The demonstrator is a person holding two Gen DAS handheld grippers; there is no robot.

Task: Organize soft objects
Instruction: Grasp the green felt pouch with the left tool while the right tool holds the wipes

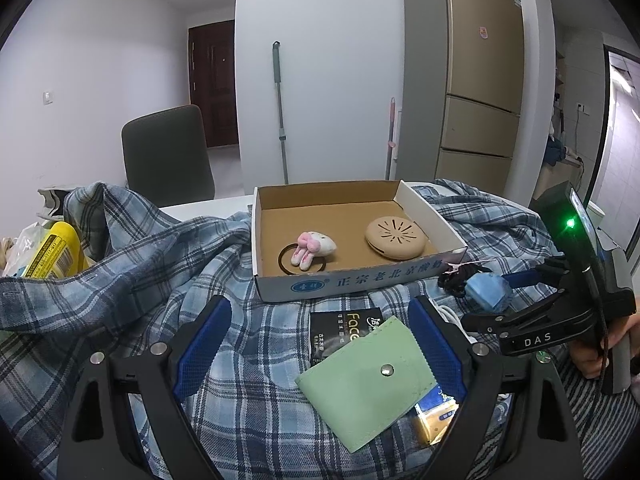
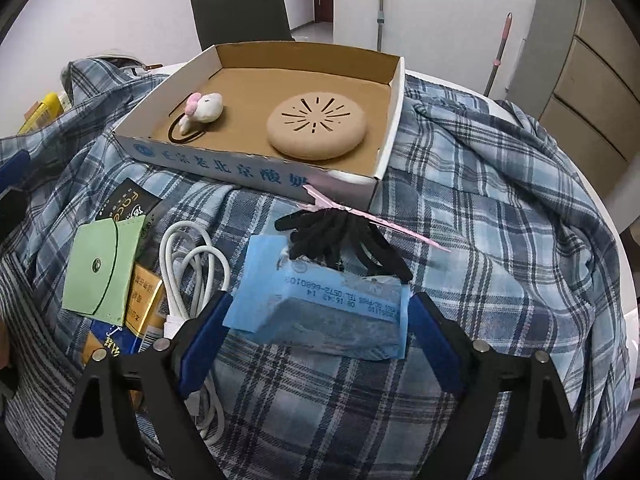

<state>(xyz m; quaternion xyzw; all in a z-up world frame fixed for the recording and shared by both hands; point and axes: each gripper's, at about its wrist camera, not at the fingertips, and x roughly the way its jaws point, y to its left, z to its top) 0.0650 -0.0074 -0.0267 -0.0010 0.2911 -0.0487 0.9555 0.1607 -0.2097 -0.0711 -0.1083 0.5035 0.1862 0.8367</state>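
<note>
While my right gripper (image 2: 320, 332) stands wide, a pale blue plastic-wrapped packet (image 2: 320, 300) lies between its blue pads (image 2: 206, 338), the pads not pressing it; no earlier picture, so nothing on motion. Black hair ties (image 2: 344, 240) with a pink card (image 2: 384, 224) rest on the packet's far edge. White coiled cable (image 2: 188, 268): just left, its lower end hidden by the finger. My left gripper (image 1: 320, 344): wide, holding nothing; a mint-green snap-button pouch (image 1: 368, 380) lies between its fingers on the blue plaid cloth (image 1: 248, 380). Beyond: shallow cardboard box (image 1: 360, 280) containing a pink-eared plush hair tie (image 1: 314, 248) and a round tan perforated disc (image 1: 394, 237). Packets under the pouch: labels unreadable.
</note>
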